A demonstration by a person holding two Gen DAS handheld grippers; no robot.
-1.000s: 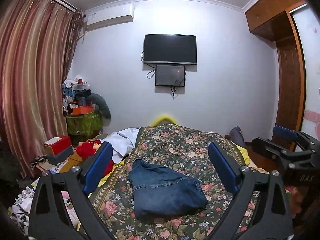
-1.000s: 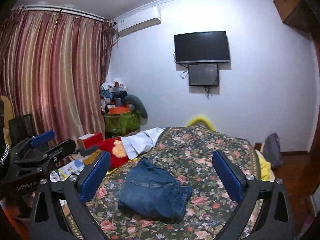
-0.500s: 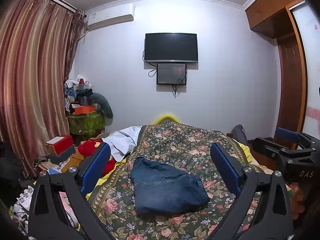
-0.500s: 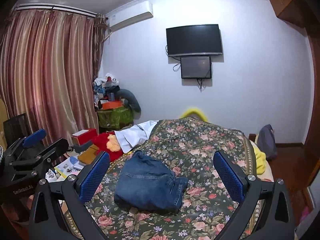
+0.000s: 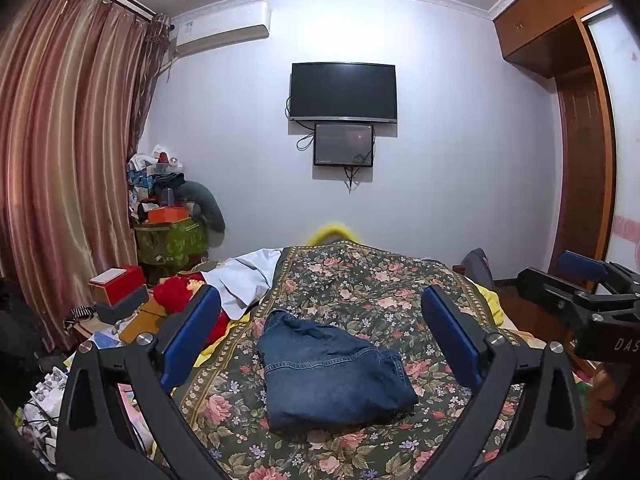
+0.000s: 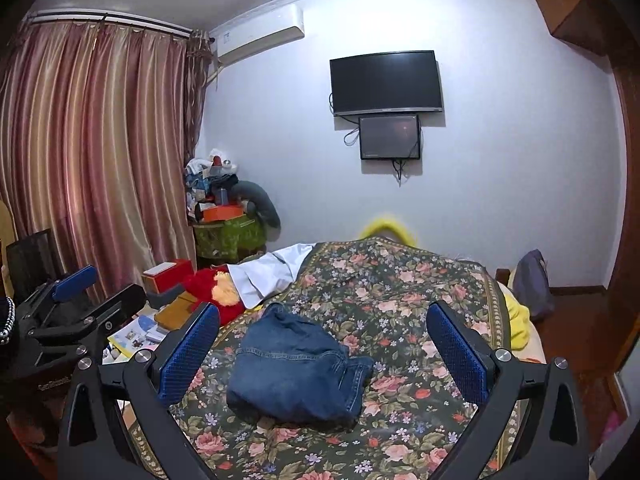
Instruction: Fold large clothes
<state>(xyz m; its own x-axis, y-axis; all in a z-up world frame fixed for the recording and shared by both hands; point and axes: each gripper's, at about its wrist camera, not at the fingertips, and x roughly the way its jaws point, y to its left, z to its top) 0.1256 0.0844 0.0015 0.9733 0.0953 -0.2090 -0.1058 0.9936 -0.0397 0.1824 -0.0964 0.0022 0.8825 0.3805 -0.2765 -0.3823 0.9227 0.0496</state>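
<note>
We hold our left gripper (image 5: 320, 338) and right gripper (image 6: 322, 350) spread wide and empty; the folded jeans (image 5: 332, 376) lie just ahead between the fingers, long axis running away from us.

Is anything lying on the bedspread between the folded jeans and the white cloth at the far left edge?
Nothing lies there. In the right wrist view, only bare floral bedspread separates the folded jeans from the white cloth. The left wrist view agrees.
</note>
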